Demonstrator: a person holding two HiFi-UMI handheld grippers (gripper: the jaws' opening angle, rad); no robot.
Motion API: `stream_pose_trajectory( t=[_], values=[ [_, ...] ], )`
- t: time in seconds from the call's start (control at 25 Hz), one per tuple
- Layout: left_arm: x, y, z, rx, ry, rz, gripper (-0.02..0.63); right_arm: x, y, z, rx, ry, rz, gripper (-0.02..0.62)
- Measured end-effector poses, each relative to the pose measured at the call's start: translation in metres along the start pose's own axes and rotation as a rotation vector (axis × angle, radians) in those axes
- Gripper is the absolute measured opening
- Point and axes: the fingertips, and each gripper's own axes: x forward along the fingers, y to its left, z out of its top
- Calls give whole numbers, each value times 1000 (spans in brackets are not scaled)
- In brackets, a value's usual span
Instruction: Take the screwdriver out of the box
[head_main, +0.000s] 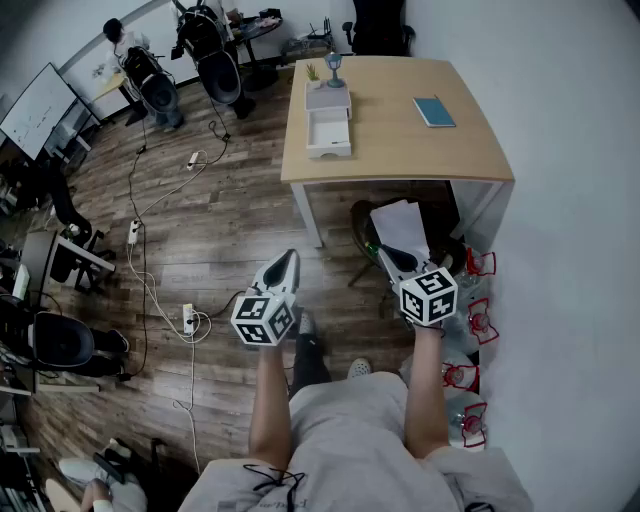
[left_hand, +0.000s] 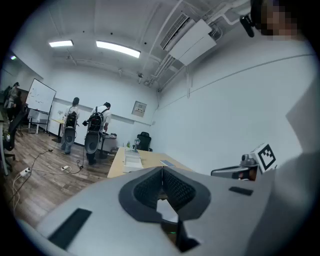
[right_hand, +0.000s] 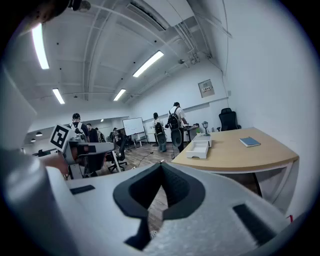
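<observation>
1. Head view gives the count of tools: two, the left gripper (head_main: 289, 258) and the right gripper (head_main: 388, 252). Each carries a marker cube, and they are held side by side over the floor, short of the surface's near edge.
2. Fingers of both are pressed together with nothing between them, as each gripper view shows.
3. On the surface (head_main: 390, 150) there are one white box (head_main: 329, 133), one grey tray (head_main: 328, 98), one small plant (head_main: 312, 72), one little lamp (head_main: 334, 68) and one blue book (head_main: 434, 111).
4. Pale wood makes up the surface, which stands on white legs with its right edge along a white wall (head_main: 570, 150).
5. Around it is a dark plank floor (head_main: 230, 230) strewn with cables and three power strips (head_main: 187, 318). Office chairs and a whiteboard (head_main: 35, 105) are at the left, and two people (left_hand: 96, 130) with packs stand at the far end.
6. Along the surface's left edge, about midway, sits the box. It touches the tray, which lies toward the far-left corner with the plant and lamp at its far end. Well apart from these, the book lies nearer the right edge.
7. White, shallow and rectangular, the box is open on top. The screwdriver cannot be made out at this range.
</observation>
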Motion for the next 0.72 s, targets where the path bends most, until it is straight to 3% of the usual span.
stream_pose_trajectory(
  t=[0.52,0.64,0.72],
  values=[
    [3,8,-8,19,10,-22,9,8,12,-3,-36,10,21,6],
    [6,18,-6,26,19,-13,12,18,19,-6,-70,39,44,77],
    [8,27,-4,30,25,-12,27,27,19,-5,-58,36,43,78]
  ],
)
